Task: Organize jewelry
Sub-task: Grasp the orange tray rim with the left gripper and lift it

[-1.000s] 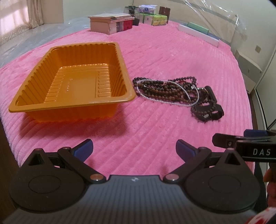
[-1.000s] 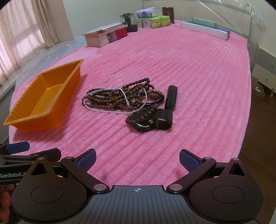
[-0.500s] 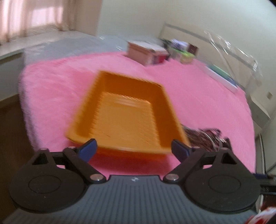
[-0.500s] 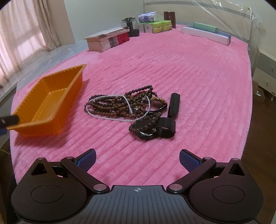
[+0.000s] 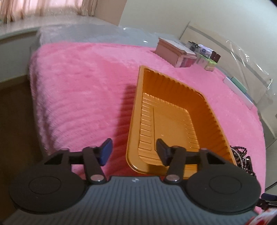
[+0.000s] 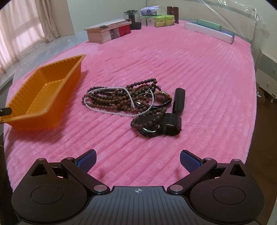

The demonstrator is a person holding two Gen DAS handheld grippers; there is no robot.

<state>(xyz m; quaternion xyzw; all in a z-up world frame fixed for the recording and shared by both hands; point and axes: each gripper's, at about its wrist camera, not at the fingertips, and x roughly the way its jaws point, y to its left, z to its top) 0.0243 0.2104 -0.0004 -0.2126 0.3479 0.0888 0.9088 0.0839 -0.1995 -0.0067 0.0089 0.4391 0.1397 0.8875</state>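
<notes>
Soft daylight from the curtained window (image 6: 22, 31) at far left of the tongs — left wrist view slightly motion-blurred, both views bowed and darkened at the corners.

Def a bedroom in someone's home imo. Big bed w/ a fluffy pink ribbed blanket (image 6: 181, 57), headboard (image 6: 242, 15) still in plastic wrap, sheer curtains (image 6: 22, 32) over a bright window. Random household stuff along the far edge: tissue box (image 6: 150, 10), small boxes (image 6: 163, 20), wooden box (image 6: 107, 32). White nightstand (image 6: 267, 69) off to the side, wood floor.
</notes>
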